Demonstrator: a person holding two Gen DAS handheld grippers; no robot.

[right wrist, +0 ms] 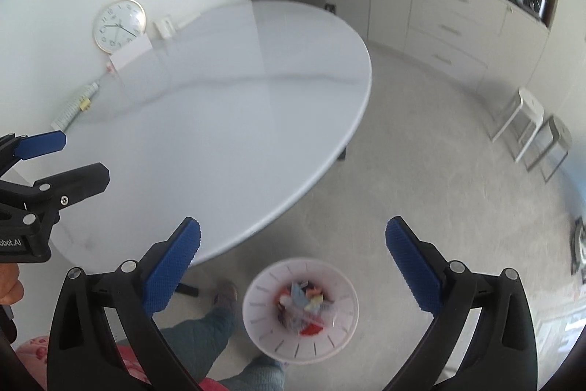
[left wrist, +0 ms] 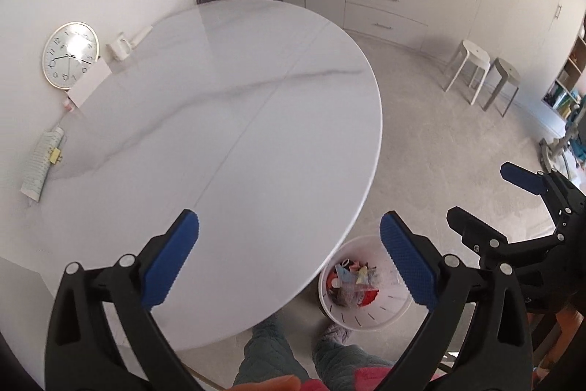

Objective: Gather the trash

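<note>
I see both grippers spread wide and empty — left gripper (left wrist: 289, 259) over the table (left wrist: 227, 120), right gripper (right wrist: 293, 262) above the trash bin (right wrist: 302, 310) at six o'clock.

left wrist view: high, angled down over the round white marble table (left wrist: 219, 120).
right wrist view: high, beside it.
shared: table, white slotted trash bin (right wrist: 300, 310).

Glossy, smooth white marble-look oval tabletop (left wrist: 234, 120), grey-veined. Translucent white slotted plastic waste bin (right wrist: 264, 328). Matt black plastic left gripper (left wrist: 289, 257) with knobbly blue rubber-like pads (left wrist: 172, 259). Dull beige low-pile carpet floor (left wrist: 439, 141).
</note>
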